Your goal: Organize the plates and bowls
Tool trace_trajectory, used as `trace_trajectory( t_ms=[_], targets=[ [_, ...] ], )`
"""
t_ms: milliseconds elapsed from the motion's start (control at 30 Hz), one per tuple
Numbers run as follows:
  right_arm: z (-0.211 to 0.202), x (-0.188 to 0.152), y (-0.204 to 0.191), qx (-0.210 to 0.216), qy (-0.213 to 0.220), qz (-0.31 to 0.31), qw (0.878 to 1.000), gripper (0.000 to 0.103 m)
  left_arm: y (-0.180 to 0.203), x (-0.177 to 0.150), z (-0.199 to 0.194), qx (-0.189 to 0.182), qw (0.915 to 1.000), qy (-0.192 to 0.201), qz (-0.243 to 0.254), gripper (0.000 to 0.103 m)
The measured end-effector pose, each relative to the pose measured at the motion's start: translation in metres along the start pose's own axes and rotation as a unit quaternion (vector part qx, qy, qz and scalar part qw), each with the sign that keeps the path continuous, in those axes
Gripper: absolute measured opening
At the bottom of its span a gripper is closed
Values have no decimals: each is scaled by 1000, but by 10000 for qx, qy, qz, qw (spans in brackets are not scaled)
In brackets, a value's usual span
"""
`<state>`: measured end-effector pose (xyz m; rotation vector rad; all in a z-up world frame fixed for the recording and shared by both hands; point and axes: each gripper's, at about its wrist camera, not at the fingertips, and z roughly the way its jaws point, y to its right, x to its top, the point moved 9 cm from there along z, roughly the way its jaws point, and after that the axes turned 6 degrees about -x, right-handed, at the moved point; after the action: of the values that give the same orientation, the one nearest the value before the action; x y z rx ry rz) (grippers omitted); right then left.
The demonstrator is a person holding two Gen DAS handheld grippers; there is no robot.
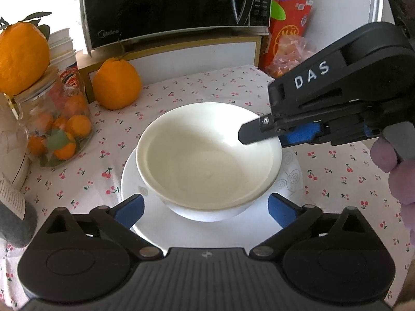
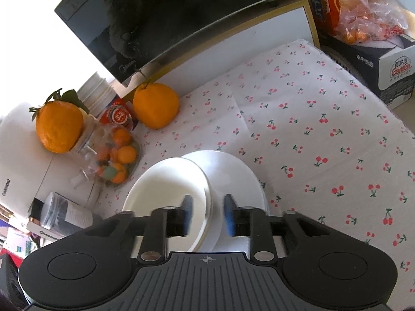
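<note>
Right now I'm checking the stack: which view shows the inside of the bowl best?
The left wrist view: the bowl faces the camera, its whole inside visible. The right wrist view shows it edge-on, partly behind the right gripper.

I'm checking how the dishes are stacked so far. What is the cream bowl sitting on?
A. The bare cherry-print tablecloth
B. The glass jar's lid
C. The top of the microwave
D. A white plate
D. The left wrist view shows the cream bowl resting on the white plate, whose rim shows all round it on the tablecloth.
</note>
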<state>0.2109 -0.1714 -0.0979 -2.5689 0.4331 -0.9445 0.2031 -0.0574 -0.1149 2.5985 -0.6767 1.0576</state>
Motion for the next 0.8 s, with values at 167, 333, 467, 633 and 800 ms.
trace_trajectory(
  t_ms=[167,333,467,633,800],
  targets=[
    [-11,5,4,16,119,41,9999,43,1,1,-7,-31,9999,32,-99,103],
    [-28,7,12,15,291,27,9996,53,3,0,-22,34,9999,76,-145,103],
    [-45,5,25,-41,397,122,9991,59,3,-6,-36,179,9994,73,-289,103],
    [-65,-7,34,-190,326,-134,9992,60,4,-16,-58,408,9976,40,-566,103],
    [-86,-19,39,-395,272,-470,9977,66,-3,-23,-77,756,9923,-68,-979,103]
  ],
)
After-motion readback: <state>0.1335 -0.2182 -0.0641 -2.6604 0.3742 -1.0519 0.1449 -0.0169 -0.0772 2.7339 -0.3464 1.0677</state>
